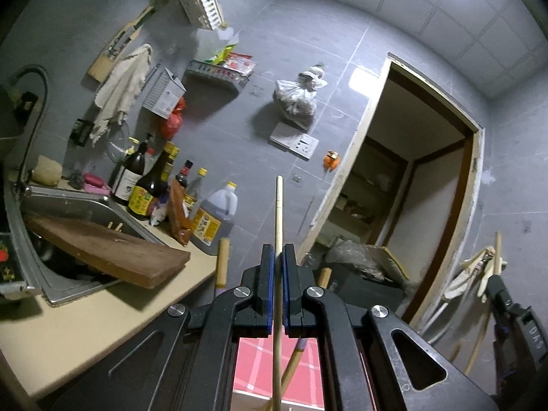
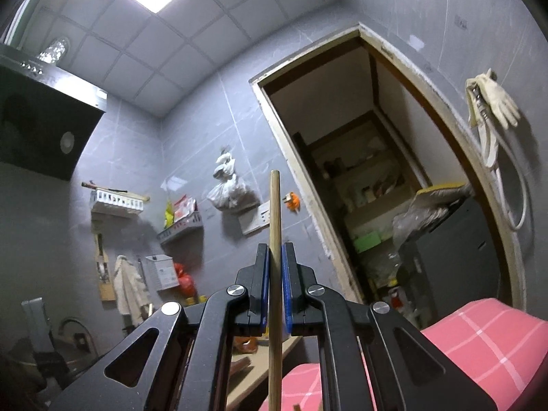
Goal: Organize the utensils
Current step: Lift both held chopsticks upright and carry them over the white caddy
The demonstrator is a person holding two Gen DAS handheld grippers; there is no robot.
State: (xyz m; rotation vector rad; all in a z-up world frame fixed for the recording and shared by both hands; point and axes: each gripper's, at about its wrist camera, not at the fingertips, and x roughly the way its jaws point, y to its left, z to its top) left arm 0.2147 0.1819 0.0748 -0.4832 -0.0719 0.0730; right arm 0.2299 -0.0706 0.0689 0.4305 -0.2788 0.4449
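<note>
Left wrist view: the left gripper (image 1: 278, 257) is clamping a pale chopstick (image 1: 279, 226), jaws pinched nearly together with only the stick between the blue pads. The stick is pointing straight out along the fingers, held mid-shaft so both ends stay free. Below, a pink checked box (image 1: 260, 366) is showing between the gripper arms with more stick handles poking out of it; likely the utensil holder being filled or emptied, cannot tell which. The counter (image 1: 85, 318) at left is carrying a sink (image 1: 68, 202), a cutting board (image 1: 113, 253) propped over the sink's edge, and sauce bottles (image 1: 154, 185) by the wall.

Right wrist view: the right gripper (image 2: 275, 257) is pinching a darker chopstick (image 2: 275, 212) the same way, jaws almost fully closed on it, tip aimed upward toward the doorway (image 2: 376, 171). Both sticks are being carried in the air, clear of the counter, probably for pairing or sorting.
</note>
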